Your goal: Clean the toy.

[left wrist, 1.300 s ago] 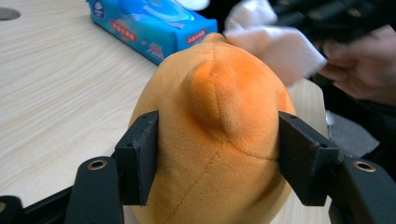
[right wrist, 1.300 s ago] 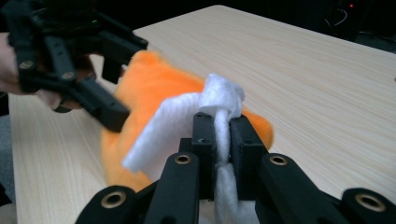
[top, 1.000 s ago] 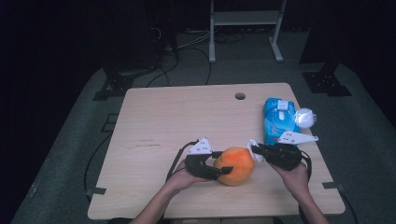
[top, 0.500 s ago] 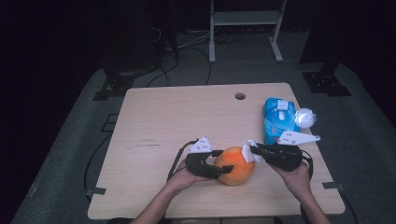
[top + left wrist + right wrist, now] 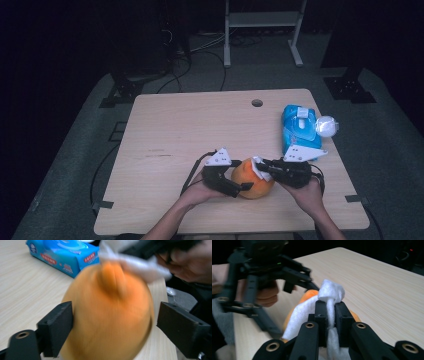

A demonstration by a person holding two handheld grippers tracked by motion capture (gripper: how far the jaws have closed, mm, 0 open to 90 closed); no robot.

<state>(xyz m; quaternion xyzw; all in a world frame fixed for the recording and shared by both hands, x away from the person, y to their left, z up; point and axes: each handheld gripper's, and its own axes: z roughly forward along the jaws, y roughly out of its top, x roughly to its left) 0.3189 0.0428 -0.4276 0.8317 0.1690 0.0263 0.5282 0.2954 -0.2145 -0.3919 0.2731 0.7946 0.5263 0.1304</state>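
Left tool [image 5: 239, 187]: sits at the near edge of the counter with my left hand [image 5: 197, 192] behind it; its jaws have just been opening and now stand spread on either side of the orange.
Left tool, close up [image 5: 112, 327]: one black pad [image 5: 58, 327] lies against or just beside the fruit's skin, the other pad [image 5: 182, 331] stands clear of it with a gap of counter showing between.
Right tool [image 5: 260, 167]: reaches in from the right, held by my right hand [image 5: 307, 192]; its jaws are pressed together on a white wipe.
Right tool, close up [image 5: 331, 312]: the wipe [image 5: 330, 293] bunches up above the two pads and drapes down over the fruit below them.
Orange [image 5: 252, 178]: rests on the counter near its front edge, between my two tools; it looks blurred in the left gripper view [image 5: 110, 312].
White wipe [image 5: 261, 169]: lies across the top of the orange on the side toward my right tool.
Wipes pack [image 5: 299, 127]: a blue soft pack with a flip lid, lying flat toward the right edge of the counter, well behind my right tool.
White ball-like thing [image 5: 326, 126]: just beside the pack at the counter's right edge; I cannot tell what it is.
Counter [image 5: 190, 125]: pale wood grain, with a small round hole [image 5: 257, 103] near its far edge.
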